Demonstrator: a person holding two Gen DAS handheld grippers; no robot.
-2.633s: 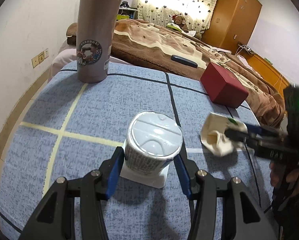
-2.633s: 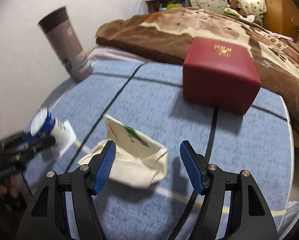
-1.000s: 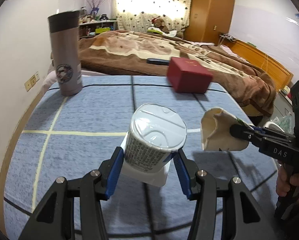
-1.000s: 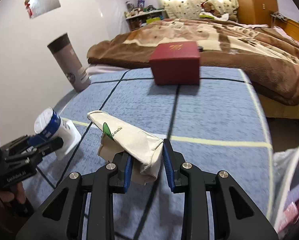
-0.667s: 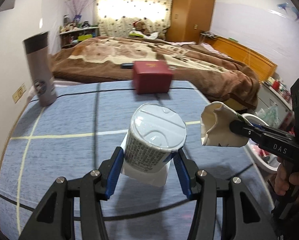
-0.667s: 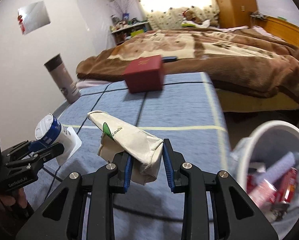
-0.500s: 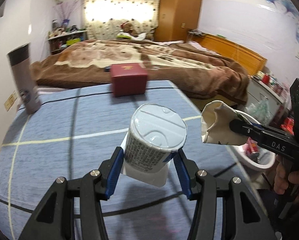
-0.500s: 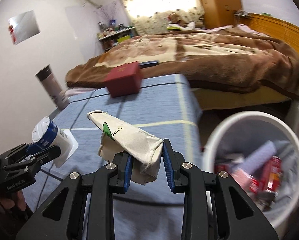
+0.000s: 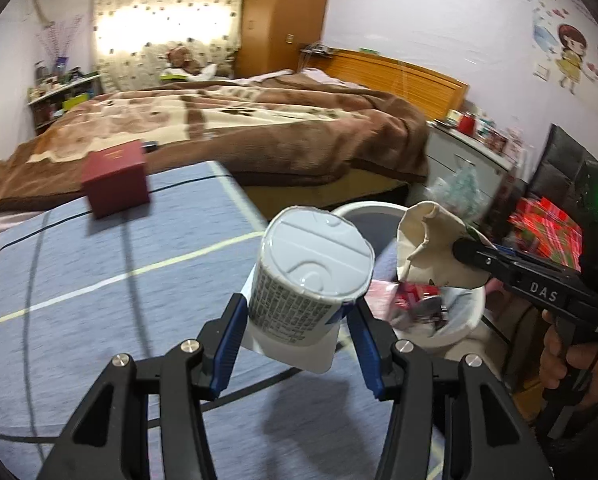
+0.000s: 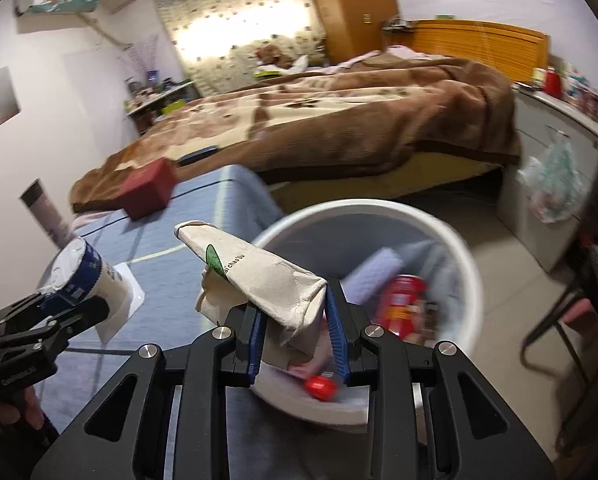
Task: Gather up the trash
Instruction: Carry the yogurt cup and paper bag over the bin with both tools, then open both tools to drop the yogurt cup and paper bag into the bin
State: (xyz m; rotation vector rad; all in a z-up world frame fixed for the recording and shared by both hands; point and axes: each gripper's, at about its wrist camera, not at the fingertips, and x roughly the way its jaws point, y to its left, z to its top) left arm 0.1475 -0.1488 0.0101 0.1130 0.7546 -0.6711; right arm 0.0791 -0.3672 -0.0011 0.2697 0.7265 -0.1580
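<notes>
The left gripper (image 9: 297, 334) is closed on a cup (image 9: 309, 276), its blue pads pressing the printed wall just below the sealed lid, at the centre of the left view. The cup looks light and thin-walled, likely to dent if squeezed harder; a grip low on the wall, as here, seems sound, though the foil lid and the loose white flap under it offer nothing to hold. The right gripper (image 10: 297, 338) is nearly shut on a bag (image 10: 259, 280), a crumpled beige paper one, pinched at its folded end at the centre of the right view. It is soft and light, and should drop freely once let go, though a fold could catch on a pad.

The bin (image 10: 465, 264), white and round, sits at centre right of the right view, already holding a red can and wrappers; the bag hangs over its near rim, while the cup appears left of it, over the blue cloth (image 9: 79, 280). A red box (image 9: 115, 182) stands in the upper left, well apart. A chair leg at the far right is near the bin but not in the way
</notes>
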